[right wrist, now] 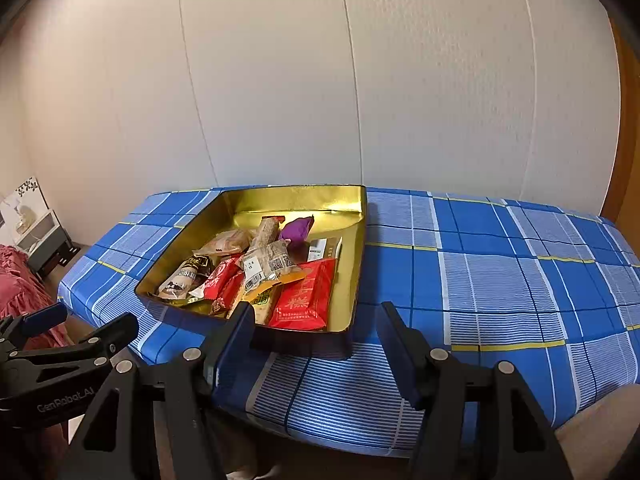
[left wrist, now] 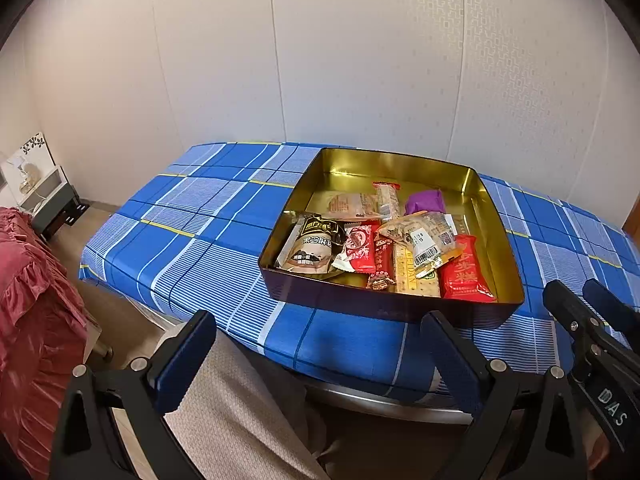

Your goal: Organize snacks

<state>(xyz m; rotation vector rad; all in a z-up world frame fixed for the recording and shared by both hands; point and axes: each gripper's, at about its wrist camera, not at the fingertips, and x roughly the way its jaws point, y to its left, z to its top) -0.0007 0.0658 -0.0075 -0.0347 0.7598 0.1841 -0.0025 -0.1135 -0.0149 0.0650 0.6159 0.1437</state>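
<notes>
I am holding my left gripper (left wrist: 320,356) and right gripper (right wrist: 316,344) with jaws apart and empty, hovering at the near edge of a blue plaid cloth (right wrist: 500,280). Just ahead, the gold tin (left wrist: 500,248) is holding the snacks (left wrist: 384,248). A pale papered wall (right wrist: 280,80) is rising beyond.

Snack packets (left wrist: 384,240) in a tin (left wrist: 400,304) on a table (left wrist: 200,216) before the wall (left wrist: 320,60).
</notes>
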